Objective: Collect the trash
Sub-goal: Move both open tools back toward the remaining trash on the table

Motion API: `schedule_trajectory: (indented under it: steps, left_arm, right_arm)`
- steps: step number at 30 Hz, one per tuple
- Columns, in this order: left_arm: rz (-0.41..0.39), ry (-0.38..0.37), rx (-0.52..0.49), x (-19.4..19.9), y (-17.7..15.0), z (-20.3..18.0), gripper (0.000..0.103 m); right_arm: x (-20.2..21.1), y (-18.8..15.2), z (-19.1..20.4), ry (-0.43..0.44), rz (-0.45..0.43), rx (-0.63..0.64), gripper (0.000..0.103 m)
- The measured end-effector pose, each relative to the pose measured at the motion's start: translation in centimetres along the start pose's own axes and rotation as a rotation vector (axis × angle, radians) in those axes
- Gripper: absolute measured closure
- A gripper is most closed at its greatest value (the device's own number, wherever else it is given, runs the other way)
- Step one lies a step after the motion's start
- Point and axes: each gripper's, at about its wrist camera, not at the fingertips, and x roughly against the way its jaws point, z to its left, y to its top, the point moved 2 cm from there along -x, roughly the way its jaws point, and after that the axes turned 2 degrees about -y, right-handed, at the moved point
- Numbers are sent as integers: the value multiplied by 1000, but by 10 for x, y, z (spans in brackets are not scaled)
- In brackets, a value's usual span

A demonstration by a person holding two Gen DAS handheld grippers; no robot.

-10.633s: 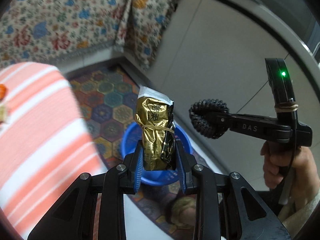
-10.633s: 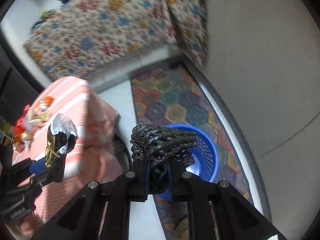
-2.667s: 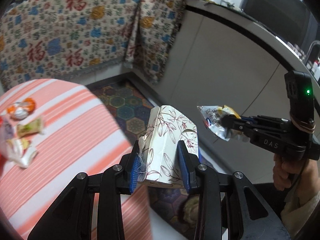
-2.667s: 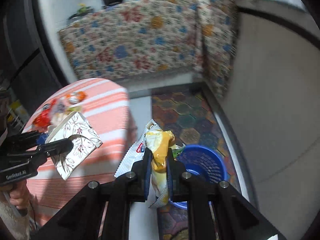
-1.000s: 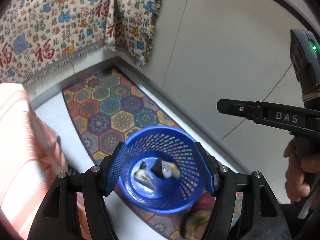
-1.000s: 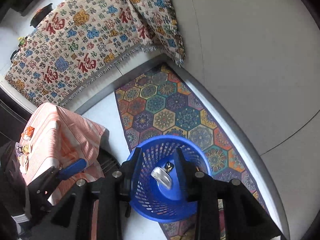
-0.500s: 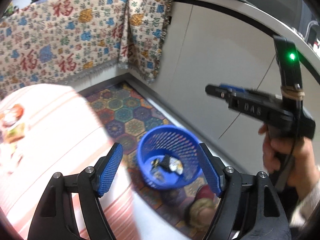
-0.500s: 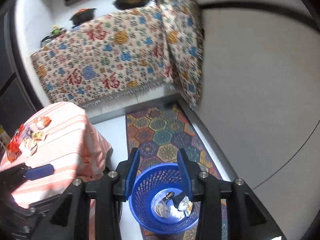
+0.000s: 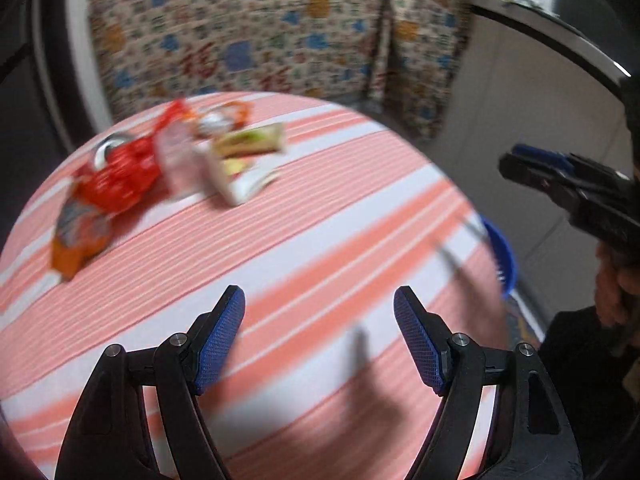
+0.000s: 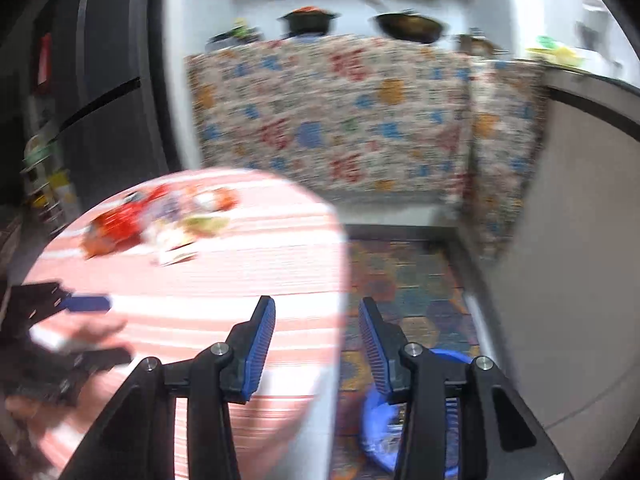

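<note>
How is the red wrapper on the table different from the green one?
The red wrapper is bigger and lies nearer the table's left edge; the green wrapper is slimmer and sits further right. The red one looks crumpled, the green one long and flatter. Both lie on the striped tablecloth, not yet picked up.

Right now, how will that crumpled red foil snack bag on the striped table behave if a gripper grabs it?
The crumpled red foil snack bag looks limp and creased, so it probably folds rather than holding shape. It lies flat and looks empty, so likely very light. Its glossy film may slip between pads; blur hides finer detail.
</note>
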Motion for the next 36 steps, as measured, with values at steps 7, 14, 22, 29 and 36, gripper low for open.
schedule_trajectory:
  steps: [7,14,22,29,36]
  left_arm:
    - [-13,103,105,12,-23,71,25]
    - [26,171,220,12,-52,136,25]
    - [15,216,199,10,-55,152,18]
    - [-2,195,192,12,-46,173,18]
    - [-50,100,88,15,-14,179,18]
  right_arm:
    - [-26,-14,98,159,85,113,59]
    - [-39,-21,135,206,127,157,59]
    - [-53,-23,142,205,163,177,59]
    - [-61,-17,139,206,176,160,59]
    - [-68,-4,143,221,180,158,59]
